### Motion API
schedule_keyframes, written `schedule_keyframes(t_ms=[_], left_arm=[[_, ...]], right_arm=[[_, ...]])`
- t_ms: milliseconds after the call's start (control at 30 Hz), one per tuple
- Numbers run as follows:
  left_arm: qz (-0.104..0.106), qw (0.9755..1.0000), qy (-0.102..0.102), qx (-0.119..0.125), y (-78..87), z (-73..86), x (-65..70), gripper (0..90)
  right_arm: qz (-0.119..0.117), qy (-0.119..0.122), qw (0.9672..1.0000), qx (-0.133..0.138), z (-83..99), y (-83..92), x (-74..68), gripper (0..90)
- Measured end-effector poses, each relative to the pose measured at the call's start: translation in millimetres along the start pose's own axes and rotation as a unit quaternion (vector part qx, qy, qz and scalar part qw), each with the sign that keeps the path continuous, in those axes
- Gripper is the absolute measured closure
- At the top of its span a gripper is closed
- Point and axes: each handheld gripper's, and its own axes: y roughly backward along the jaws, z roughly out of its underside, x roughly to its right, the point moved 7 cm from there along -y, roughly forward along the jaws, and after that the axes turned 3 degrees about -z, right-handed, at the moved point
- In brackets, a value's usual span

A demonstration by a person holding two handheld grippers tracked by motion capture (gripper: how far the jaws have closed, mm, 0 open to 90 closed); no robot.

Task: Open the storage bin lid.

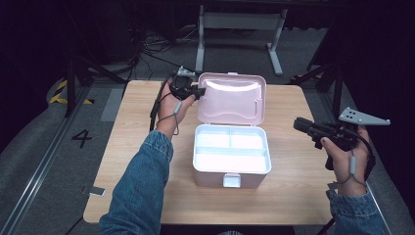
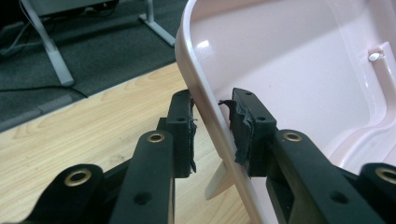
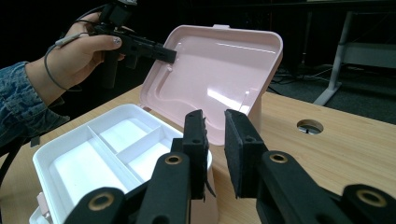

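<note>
Resting near the front edge of the table (image 1: 147, 196), a pink box (image 1: 230, 176) stands open, its white tray (image 1: 231, 149) split into one long compartment in front and two smaller ones behind. To its right, well apart from it, the right hand (image 1: 345, 156) holds the right gripper (image 1: 299, 125) above the table, pointing left toward the box; in the right gripper view its jaws stand a narrow gap apart with nothing between them. Farther back, the lid (image 1: 232, 98) is raised upright. The left gripper (image 2: 212, 128) is at the lid's left edge, its jaws straddling the rim, one pad outside and one inside, with a small gap on the outer side. Beyond the table, a white desk frame (image 1: 240, 29) stands on dark floor.
</note>
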Motion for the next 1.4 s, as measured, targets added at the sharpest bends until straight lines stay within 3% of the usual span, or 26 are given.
schedule_keyframes(t_ms=[400,700,833,1300,1400], left_arm=[[-0.005,0.9996,0.016,-0.023,-13.0,7.5,-5.0,68.1],[-0.022,0.9984,0.003,-0.052,-24.7,16.3,-8.6,67.5],[-0.015,0.9981,0.017,-0.058,-28.9,21.5,-10.4,68.4],[-0.014,0.9964,0.027,-0.079,-37.4,30.6,-13.4,66.9],[-0.016,0.9961,0.02,-0.085,-39.3,33.8,-14.5,66.5]], right_arm=[[-0.006,-0.003,1.0,-0.002,0.6,-4.3,0.9,78.6],[-0.003,-0.005,1.0,-0.001,0.6,-2.4,2.6,78.5],[-0.004,-0.004,1.0,-0.005,1.7,-4.1,2.3,78.0],[-0.006,-0.004,1.0,-0.007,3.1,-5.8,2.6,77.7],[-0.005,-0.007,0.9999,-0.007,3.4,-5.6,3.0,77.7]])
